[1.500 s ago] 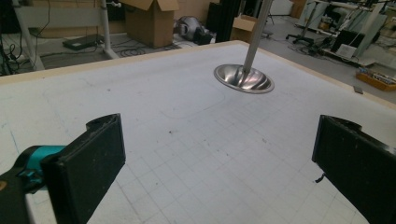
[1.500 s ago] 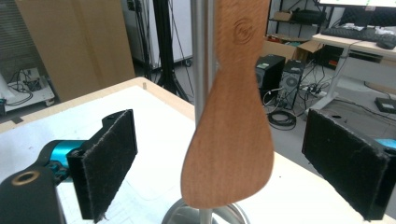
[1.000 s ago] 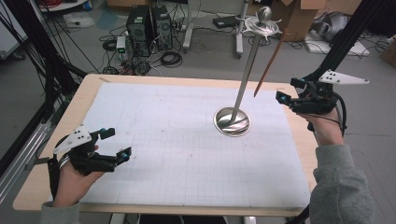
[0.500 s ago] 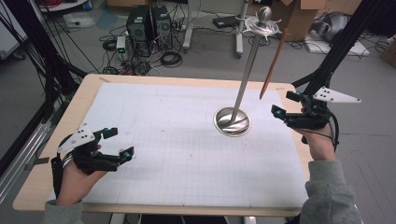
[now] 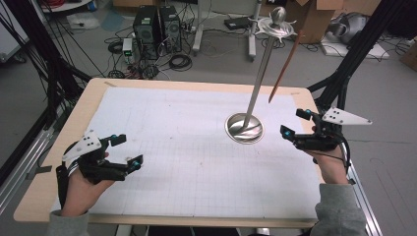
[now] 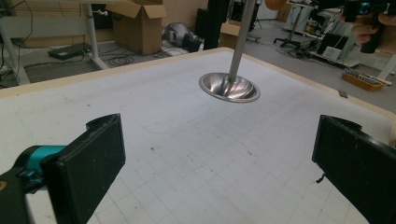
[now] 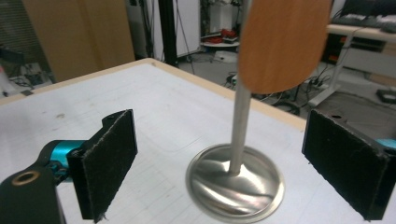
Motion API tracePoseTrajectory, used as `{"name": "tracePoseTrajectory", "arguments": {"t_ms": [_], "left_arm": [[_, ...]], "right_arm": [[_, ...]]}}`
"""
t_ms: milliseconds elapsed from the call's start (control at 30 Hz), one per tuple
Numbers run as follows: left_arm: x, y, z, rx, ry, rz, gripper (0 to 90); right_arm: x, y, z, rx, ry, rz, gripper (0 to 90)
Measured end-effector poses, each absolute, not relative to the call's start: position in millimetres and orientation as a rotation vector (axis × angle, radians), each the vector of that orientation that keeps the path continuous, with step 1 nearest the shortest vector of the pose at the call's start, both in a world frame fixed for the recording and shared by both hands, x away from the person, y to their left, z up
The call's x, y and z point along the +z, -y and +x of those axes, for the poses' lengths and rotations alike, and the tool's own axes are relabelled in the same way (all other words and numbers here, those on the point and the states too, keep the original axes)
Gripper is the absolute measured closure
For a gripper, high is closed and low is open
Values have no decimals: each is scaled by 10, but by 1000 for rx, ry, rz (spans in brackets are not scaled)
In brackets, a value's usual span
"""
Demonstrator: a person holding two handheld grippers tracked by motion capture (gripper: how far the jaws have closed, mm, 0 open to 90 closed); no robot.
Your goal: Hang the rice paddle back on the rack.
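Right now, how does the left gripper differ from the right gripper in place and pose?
The left gripper sits low over the white mat near the table's front left corner, far from the metal stand. The right gripper is at the right edge, close beside the stand's round base, below the hanging wooden utensil. Both have their jaws open and hold nothing.

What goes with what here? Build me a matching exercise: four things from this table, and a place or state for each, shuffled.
1. stand base
2. wooden utensil
3. left gripper
4. right gripper

a. hangs in the air
b. open, over the near left corner of the white mat
c. rests on the white mat
d. open, just right of the stand base

Pairs: 1-c, 2-a, 3-b, 4-d
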State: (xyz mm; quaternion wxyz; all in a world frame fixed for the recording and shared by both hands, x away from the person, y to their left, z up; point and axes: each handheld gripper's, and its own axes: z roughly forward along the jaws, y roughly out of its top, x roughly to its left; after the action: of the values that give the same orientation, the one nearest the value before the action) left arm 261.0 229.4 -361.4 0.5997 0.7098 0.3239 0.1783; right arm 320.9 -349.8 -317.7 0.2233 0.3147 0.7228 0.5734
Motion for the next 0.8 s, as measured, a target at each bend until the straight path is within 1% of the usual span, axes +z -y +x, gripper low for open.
{"name": "tracePoseTrajectory", "arguments": {"t_ms": [233,567,800], "left_arm": [[-3599,-2281,2603,404,-744,1636,30],[-3582,-2279,2587,410,-739,1636,30],[-3610,-2291,2604,418,-751,1643,30]], "right_arm": [[-3319,3453,3123,1591,-2018,874,93],[-3421,3388,2970,1599,-2019,846,93],[-3524,3324,2937,1585,-2043,820,93]]}}
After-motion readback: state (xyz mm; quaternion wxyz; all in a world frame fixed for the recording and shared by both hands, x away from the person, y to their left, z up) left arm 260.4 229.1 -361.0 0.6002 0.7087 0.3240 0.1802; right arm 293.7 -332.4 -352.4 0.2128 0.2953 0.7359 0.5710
